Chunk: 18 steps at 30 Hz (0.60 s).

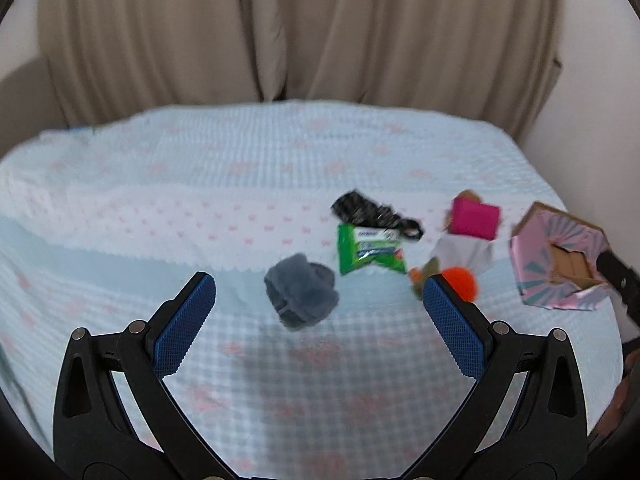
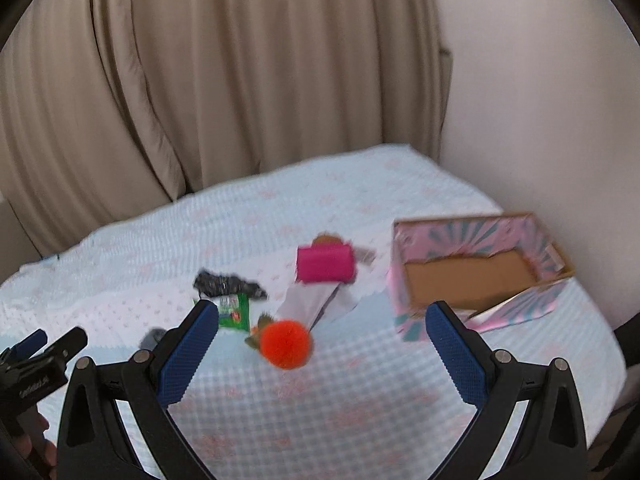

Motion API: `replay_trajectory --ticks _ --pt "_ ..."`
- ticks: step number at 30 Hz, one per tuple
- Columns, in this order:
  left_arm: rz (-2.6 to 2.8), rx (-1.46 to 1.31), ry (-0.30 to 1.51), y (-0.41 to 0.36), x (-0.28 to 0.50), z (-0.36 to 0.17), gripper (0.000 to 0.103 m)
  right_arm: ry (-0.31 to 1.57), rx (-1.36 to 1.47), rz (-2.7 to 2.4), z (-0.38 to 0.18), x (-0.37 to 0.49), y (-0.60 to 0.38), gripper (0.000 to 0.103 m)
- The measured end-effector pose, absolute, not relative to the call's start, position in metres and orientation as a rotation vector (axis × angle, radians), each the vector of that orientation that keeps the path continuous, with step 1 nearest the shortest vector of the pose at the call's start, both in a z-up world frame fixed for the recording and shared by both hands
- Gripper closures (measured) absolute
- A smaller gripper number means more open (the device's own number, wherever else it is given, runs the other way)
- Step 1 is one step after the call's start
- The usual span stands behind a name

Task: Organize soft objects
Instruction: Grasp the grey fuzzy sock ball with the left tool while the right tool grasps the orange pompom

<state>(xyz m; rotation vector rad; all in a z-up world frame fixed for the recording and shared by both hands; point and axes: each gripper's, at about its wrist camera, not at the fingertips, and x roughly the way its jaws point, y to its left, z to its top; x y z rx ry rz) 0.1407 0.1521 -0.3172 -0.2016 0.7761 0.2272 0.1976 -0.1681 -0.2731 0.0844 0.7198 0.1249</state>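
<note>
- The left gripper (image 1: 318,304) is spread wide over the bed (image 1: 120,240); nothing is held.
- A grey fluffy item (image 1: 301,290) is seen between its fingers, lying on the bed.
- The right gripper (image 2: 322,334) is likewise wide open and empty.
- An orange pompom (image 2: 286,343) lies between its fingers.
- A green packet (image 1: 370,249), a black item (image 1: 372,214) and a pink block (image 1: 475,220) are scattered beyond.
- An open box (image 2: 404,280) stands to the right, its cardboard floor visible.
</note>
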Motion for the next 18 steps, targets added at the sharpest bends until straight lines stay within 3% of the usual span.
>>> replay_trajectory --ticks 9,18 --pt "0.240 -0.260 0.866 0.170 0.202 -0.405 0.000 0.820 0.111 0.157 -0.376 0.261 -0.131 0.000" --pt "0.292 -0.292 0.883 0.180 0.233 -0.453 0.001 0.897 0.150 0.177 -0.450 0.311 -0.112 0.001"
